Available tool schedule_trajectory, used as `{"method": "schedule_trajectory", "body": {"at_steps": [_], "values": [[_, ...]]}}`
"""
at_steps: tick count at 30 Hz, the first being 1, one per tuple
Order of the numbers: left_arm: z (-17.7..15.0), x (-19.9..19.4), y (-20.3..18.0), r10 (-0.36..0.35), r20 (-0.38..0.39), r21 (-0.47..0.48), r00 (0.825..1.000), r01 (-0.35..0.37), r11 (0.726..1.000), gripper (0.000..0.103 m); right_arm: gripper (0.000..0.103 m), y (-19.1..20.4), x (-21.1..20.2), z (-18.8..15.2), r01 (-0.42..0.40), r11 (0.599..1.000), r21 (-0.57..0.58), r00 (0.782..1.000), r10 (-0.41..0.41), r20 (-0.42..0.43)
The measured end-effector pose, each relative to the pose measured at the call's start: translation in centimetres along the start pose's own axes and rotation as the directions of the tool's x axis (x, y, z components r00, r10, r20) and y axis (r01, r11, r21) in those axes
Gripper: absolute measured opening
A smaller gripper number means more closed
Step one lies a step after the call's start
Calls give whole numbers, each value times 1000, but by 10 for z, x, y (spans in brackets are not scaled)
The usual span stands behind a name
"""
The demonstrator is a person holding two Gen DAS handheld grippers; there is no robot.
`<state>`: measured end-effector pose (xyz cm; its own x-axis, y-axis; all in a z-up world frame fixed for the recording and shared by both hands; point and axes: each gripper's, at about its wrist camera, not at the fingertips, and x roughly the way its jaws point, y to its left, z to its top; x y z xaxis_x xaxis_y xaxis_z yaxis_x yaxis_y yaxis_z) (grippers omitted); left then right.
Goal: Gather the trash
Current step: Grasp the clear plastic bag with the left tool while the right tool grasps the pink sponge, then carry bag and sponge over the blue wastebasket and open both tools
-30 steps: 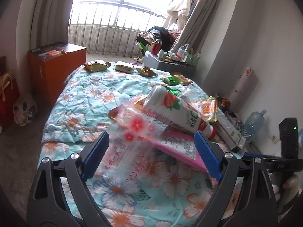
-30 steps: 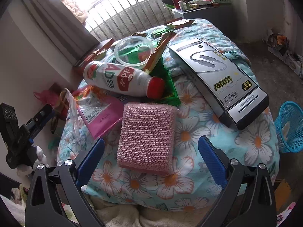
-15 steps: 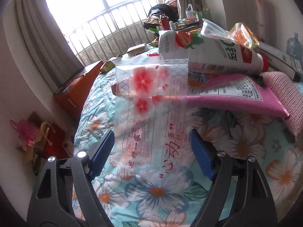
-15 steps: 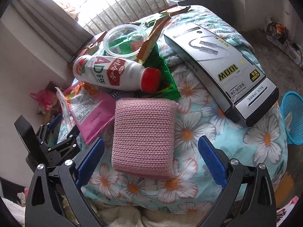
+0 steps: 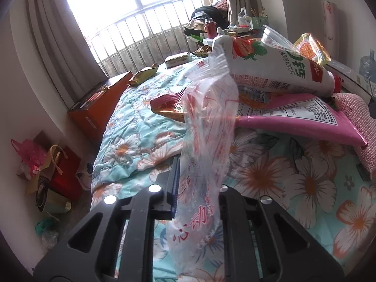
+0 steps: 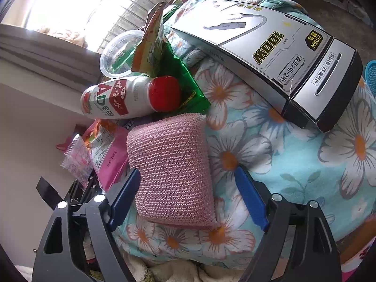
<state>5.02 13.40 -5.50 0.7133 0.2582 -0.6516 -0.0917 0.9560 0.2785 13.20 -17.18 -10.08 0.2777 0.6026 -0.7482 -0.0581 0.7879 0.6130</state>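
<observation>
A clear plastic bag with red print [image 5: 206, 122] stands bunched up between the closing jaws of my left gripper [image 5: 197, 176], whose pads pinch its lower part. Behind it a white milk bottle with a red cap [image 5: 270, 70] lies on a pink pouch [image 5: 293, 117]. My right gripper [image 6: 188, 178] straddles the near end of a pink knitted sponge [image 6: 171, 164] on the flowered bed cover [image 6: 258, 145]. Its jaws are closing: the left pad is at the sponge's edge, the right pad still apart from it. The bottle [image 6: 117, 98] lies just beyond the sponge.
A grey cable box [image 6: 270, 54] lies to the sponge's right, a green wrapper [image 6: 185, 80] and a clear cup [image 6: 119, 51] behind it. A blue basket [image 6: 371, 75] stands past the bed's edge. An orange box [image 5: 98, 103] and bags [image 5: 58, 171] sit on the floor.
The left jaws have come together on the plastic bag, which now stands crumpled instead of lying flat. The right gripper has sunk closer to the sponge and its jaws have narrowed.
</observation>
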Motion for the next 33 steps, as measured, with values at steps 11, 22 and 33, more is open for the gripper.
{"method": "schedule_trajectory", "body": {"at_steps": [11,22,33], "values": [[-2,-13,2,6,22,-15,1000,-6,1000,3,45,2,5,-8,-18,1000,9,1000,19,-24],[-2,-46,14,60,64,-41,996,-57,998,1,32,-2,-17,-18,-47,999,12,999,46,14],[24,-104,7,10,200,-40,980,-2,999,0,30,-14,-55,-28,-123,992,-2,988,123,93]]}}
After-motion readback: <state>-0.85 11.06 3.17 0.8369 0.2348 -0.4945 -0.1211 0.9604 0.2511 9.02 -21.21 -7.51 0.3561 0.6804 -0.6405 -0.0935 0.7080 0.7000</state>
